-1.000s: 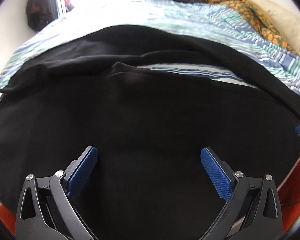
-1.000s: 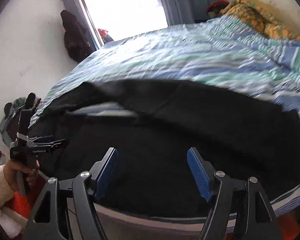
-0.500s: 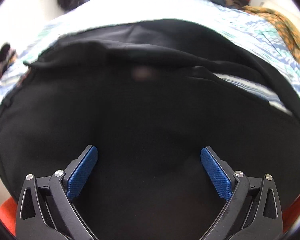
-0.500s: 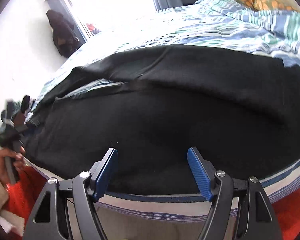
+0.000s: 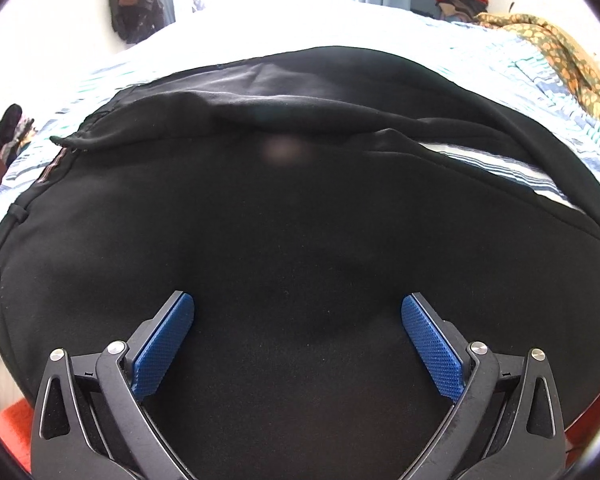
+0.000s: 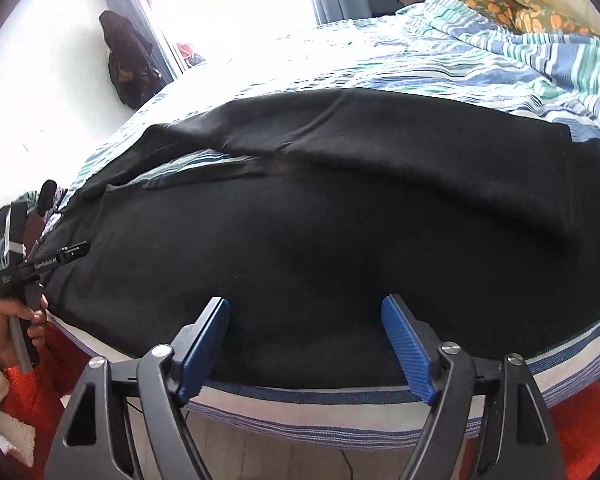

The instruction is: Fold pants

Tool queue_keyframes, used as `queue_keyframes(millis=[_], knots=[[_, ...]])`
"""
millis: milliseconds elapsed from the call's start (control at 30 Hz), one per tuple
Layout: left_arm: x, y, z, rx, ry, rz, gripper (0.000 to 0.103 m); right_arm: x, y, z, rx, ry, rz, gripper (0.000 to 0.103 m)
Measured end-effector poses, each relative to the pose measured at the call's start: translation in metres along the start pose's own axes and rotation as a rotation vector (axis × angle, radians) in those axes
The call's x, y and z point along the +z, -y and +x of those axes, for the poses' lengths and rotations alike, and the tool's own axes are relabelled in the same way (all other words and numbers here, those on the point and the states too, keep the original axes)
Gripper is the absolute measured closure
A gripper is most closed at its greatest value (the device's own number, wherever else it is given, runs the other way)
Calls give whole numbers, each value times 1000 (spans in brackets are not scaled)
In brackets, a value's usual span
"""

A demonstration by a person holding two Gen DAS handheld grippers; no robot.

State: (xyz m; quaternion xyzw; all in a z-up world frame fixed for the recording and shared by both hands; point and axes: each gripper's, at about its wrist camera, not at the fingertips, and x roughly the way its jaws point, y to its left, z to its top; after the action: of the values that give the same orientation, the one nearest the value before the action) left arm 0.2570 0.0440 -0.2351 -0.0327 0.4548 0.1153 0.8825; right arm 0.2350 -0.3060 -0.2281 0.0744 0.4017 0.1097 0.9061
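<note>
On the striped bedspread [image 6: 480,60], near the bed's front edge, lie the black pants [image 6: 340,240], spread flat.

Progress, judged from layout: no finished fold yet. Two legs lie roughly side by side, far leg partly overlapping the near one toward the right, with a wedge of bedspread showing between them toward the left. Far leg carries a rumple and a raised ridge. Left to do, as I read it: stack the legs lengthwise, then fold across the length. Task looks early.

Orientation: long axis runs left–right, parallel to the bed's front edge. Waistband appears to sit at the left end (belt loop and band seam visible in the left wrist view); hems at the right end, squared off.

Left gripper [image 5: 298,320]: fingers spread wide, nothing between them, hovering above the waist-end fabric; contact with cloth cannot be told. It also shows in the right wrist view, at the pants' left end.

Right gripper [image 6: 306,328]: fingers wide apart, empty, poised at the near edge of the pants around mid-length.
</note>
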Motion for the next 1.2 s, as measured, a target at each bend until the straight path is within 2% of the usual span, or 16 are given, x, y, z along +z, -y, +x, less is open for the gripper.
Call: queue_keyframes(millis=[133, 267, 333, 400, 433, 567, 600, 633, 667, 700, 733, 767, 867, 1000, 1067, 1200], knots=[[0, -1, 3, -1, 5, 6, 1, 7, -5, -9, -5, -5, 7, 17], [-4, 1, -1, 7, 17, 11, 1, 18, 23, -24, 234, 59, 263, 17], [-5, 3, -2, 14, 20, 13, 1, 25, 44, -18, 253, 59, 371, 17], [-5, 3, -2, 13, 21, 13, 1, 27, 75, -13, 204, 83, 510, 20], [-5, 3, -2, 11, 21, 13, 1, 28, 91, -14, 194, 121, 589, 26], [-6, 4, -3, 13, 27, 14, 1, 23, 140, -23, 144, 244, 902, 37], [-6, 4, -3, 14, 27, 13, 1, 23, 146, -21, 142, 247, 951, 44], [-5, 4, -4, 13, 19, 11, 1, 23, 152, -20, 130, 242, 979, 62], [-1, 3, -6, 4, -9, 6, 1, 24, 155, -20, 102, 227, 980, 76], [3, 1, -9, -12, -35, -7, 1, 28, 155, -21, 82, 206, 958, 98], [10, -3, -17, -61, -46, -36, 1, 32, 154, -26, 99, 211, 933, 98], [18, -9, -28, -157, -25, -84, 2, 37, 150, -36, 137, 234, 896, 98], [54, -27, -48, -338, 40, -218, 1, 62, 127, -77, 226, 276, 676, 98], [113, -36, -31, -538, 13, -358, 1, 78, 94, -129, 306, 304, 437, 98], [135, -33, -13, -583, -26, -396, 1, 76, 84, -154, 344, 316, 366, 98], [169, -27, 28, -609, -106, -451, 1, 67, 57, -183, 419, 338, 265, 98]])
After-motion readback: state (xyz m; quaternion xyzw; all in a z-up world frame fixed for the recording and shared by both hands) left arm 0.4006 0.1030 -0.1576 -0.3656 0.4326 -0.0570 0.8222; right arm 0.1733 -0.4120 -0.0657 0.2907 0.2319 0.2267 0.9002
